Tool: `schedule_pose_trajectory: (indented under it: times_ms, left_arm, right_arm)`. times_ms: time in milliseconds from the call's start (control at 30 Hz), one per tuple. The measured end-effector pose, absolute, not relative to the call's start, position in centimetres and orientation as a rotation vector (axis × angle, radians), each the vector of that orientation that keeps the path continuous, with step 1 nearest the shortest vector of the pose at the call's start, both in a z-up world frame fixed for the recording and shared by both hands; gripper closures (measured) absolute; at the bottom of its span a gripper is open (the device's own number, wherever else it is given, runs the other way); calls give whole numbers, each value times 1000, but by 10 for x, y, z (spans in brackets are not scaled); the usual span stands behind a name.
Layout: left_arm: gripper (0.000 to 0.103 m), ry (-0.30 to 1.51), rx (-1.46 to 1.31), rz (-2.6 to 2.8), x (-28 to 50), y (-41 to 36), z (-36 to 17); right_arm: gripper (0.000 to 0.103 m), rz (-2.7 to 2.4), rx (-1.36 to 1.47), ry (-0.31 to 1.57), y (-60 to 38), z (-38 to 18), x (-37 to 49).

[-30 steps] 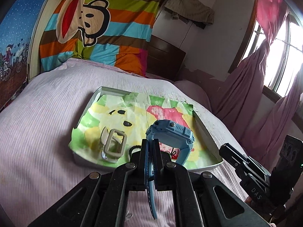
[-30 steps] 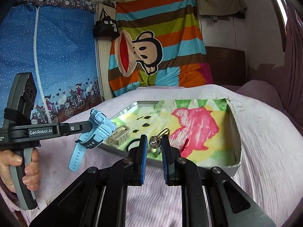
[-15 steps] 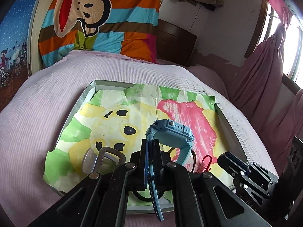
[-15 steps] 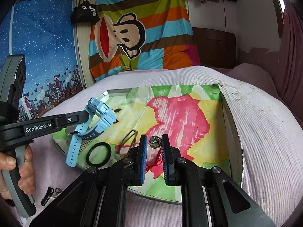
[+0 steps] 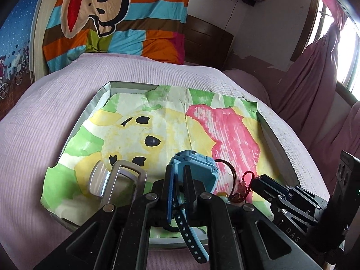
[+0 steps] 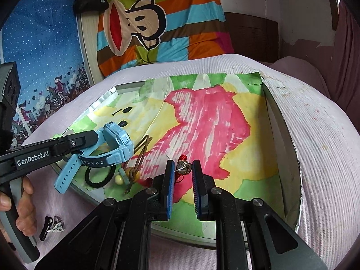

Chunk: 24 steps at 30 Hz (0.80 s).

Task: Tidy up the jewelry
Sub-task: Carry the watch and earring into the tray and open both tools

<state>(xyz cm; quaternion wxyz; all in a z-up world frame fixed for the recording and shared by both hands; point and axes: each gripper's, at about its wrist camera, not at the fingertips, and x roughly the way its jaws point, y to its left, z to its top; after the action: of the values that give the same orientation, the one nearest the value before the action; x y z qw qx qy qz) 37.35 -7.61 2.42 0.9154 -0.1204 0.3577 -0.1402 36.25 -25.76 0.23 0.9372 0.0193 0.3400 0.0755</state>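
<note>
A shallow tray (image 5: pixel 102 94) lined with a colourful drawing lies on the pink bed; it also shows in the right wrist view (image 6: pixel 290 157). My left gripper (image 5: pixel 177 180) is shut on a blue watch (image 5: pixel 193 164) by its strap, over the tray's near edge; the watch also shows in the right wrist view (image 6: pixel 117 144). My right gripper (image 6: pixel 183 171) is shut on a small silver bell charm (image 6: pixel 183 167) with a red cord, low over the tray. In the tray lie a silver buckle (image 5: pixel 121 180), a black ring (image 6: pixel 99 176), a brown cord loop (image 6: pixel 140 153) and beads (image 6: pixel 119 180).
A small dark piece of jewelry (image 6: pixel 50 225) lies on the pink bedspread left of the tray, near the hand holding the left gripper. A striped monkey-print blanket (image 5: pixel 117 20) stands at the headboard. Pink curtains (image 5: pixel 315 72) hang at the right.
Both grippers have moved forward and lower over the tray's near part. The left still holds the watch and the right still holds the charm.
</note>
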Motion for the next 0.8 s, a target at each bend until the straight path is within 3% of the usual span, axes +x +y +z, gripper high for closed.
schedule_pose_trajectory:
  times_ms: [100,200,333,567,733,800]
  left_arm:
    - [80,718,-256,-304,368,-74,26]
    - [63,691,-245,-301,359,-73,28]
    - [54,644,-242,-298,346,-70,33]
    - [21,527,-233,-267,312,-57,49]
    - [0,432,-232,-243,279,-41,59]
    - [0,399,-230,-238,266,-36,62]
  right_arm:
    - [86,151,49,686,-258,2,362]
    - [66,137,65,649,-263,5,354]
    - [61,123,72,574,-267,15,338]
    - [39,102,59,436,-267,37,301]
    - [12,102,76,335,-266,49,270]
    - [5,109,86,307,-266,53,256]
